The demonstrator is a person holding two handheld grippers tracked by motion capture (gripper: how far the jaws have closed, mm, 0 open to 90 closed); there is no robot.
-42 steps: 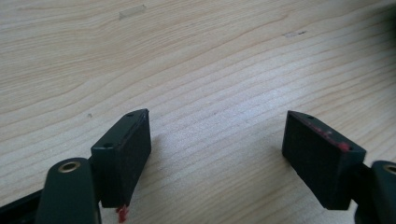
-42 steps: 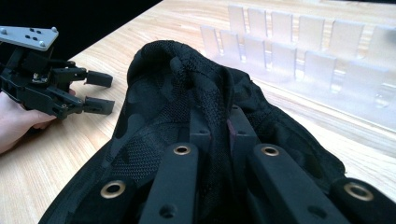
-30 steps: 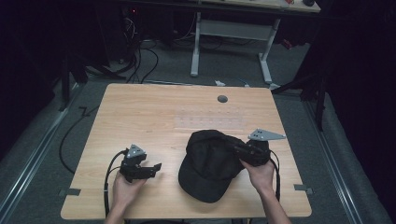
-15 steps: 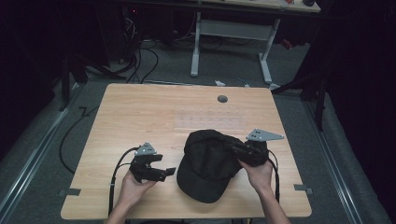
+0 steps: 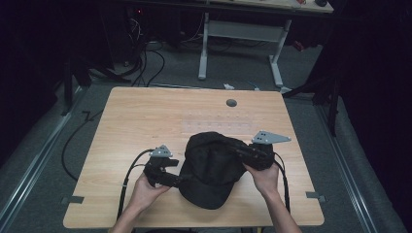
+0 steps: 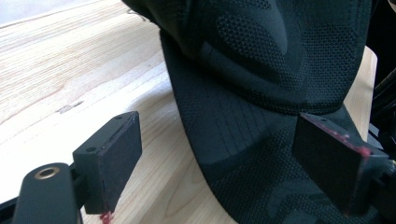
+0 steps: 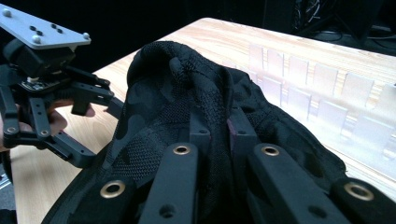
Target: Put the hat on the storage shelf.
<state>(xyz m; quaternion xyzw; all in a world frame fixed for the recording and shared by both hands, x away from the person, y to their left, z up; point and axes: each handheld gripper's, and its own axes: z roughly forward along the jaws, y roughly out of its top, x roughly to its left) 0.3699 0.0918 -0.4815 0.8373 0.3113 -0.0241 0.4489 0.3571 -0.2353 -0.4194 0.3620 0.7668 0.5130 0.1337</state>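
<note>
A black mesh cap (image 5: 214, 170) lies on the wooden table (image 5: 145, 116), brim toward the person. My right gripper (image 5: 234, 148) is shut on a raised fold of the cap's crown (image 7: 187, 79), with the fabric pinched between its jaws (image 7: 218, 133). My left gripper (image 5: 177, 173) is open at the cap's left edge. In the left gripper view the cap's brim (image 6: 243, 154) reaches into the wide gap between the two pads (image 6: 109, 158), and the far pad rests over the fabric. The left gripper's grey plate (image 7: 39, 28) shows beyond the cap.
A round cable hole (image 5: 231, 103) sits in the table's far middle. Behind the table stands a white desk frame (image 5: 243, 34), with cables on the floor (image 5: 145, 58). Bare tabletop (image 5: 141, 131) stretches left of and beyond the cap.
My left gripper has moved right across the table up to the cap's edge, jaws still open. The right gripper has kept its hold on the crown, barely moving.
</note>
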